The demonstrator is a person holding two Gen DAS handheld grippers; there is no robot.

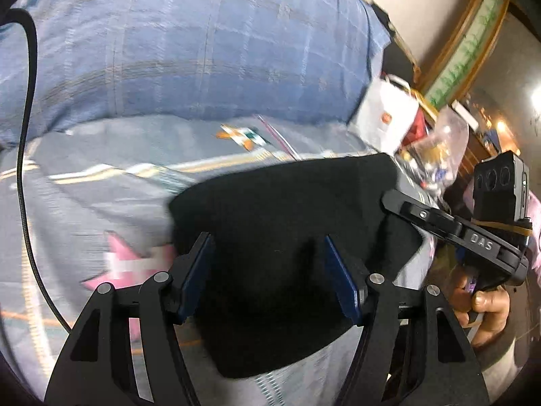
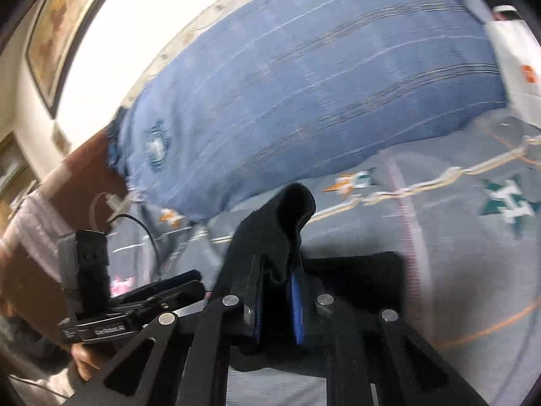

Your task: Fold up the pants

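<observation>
One pair of black pants [image 1: 284, 203], one blue pillow [image 1: 189, 50], one patterned bedspread [image 1: 84, 196] and two grippers are seen.

Bedroom in a home, seen from two wrist cameras.
A grey patterned bedsheet [image 1: 101, 186] covers the work surface, with a large blue checked pillow [image 1: 189, 50] lying at its far edge. A framed picture [image 2: 54, 34] hangs on the pale wall [image 2: 152, 17]; household clutter, including a white bag [image 1: 389, 115], crowds a wooden shelf [image 1: 473, 50] beside the bed.
</observation>
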